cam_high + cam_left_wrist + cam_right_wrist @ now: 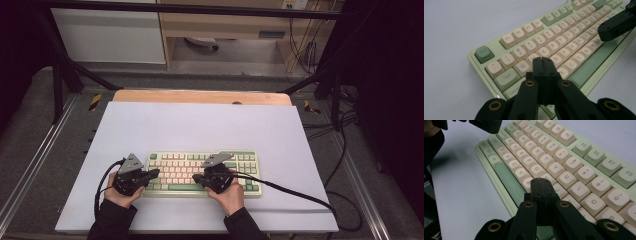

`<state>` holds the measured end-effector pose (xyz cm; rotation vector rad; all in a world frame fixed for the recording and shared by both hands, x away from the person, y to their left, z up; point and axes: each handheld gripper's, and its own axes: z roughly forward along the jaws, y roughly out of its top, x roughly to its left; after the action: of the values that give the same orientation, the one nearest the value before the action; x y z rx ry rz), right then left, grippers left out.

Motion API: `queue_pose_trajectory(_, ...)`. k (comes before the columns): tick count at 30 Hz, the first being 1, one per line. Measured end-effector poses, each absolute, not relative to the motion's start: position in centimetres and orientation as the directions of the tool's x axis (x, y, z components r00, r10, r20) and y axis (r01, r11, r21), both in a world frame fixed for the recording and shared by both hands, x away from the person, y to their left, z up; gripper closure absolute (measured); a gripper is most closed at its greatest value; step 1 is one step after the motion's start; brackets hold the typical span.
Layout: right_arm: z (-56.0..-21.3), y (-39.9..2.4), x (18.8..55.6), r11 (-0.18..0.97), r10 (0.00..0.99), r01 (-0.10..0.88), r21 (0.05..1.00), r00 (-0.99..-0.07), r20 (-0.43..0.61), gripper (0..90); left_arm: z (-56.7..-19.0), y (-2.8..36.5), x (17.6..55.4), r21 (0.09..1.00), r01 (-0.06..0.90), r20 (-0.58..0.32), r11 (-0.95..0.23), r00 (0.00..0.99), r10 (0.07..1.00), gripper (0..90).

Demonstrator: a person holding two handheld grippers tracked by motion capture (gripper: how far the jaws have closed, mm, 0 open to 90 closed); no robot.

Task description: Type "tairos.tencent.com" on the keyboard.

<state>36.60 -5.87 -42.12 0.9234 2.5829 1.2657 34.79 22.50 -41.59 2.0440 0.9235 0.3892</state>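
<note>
A pale green keyboard [250, 159] with cream and green keys lies on the white mat near the front edge. My left gripper [155, 173] hovers over its left end, jaws pressed together with nothing between them; in the left gripper view the tips [543, 60] sit above the keyboard [499, 50] around the A and S keys. My right gripper [195, 177] is over the lower middle rows, also shut and empty; its tips [541, 180] sit above the keyboard [599, 160] near the N and M keys. Both point inward toward each other.
The white mat [200, 125] covers a wooden table [200, 96], with open mat behind and beside the keyboard. Black cables [295, 192] trail from the grippers to the right and left. Black frame bars and a cabinet stand beyond the table.
</note>
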Motion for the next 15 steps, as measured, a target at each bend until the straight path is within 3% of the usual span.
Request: queue_pose_trajectory(15,-41.3,-8.3,36.4,0.457,0.593,0.479,0.749,-0.792,0.145,90.0,-41.5,22.2,34.7,0.799,0.466,-0.055,-0.380,0.685,0.726,90.0)
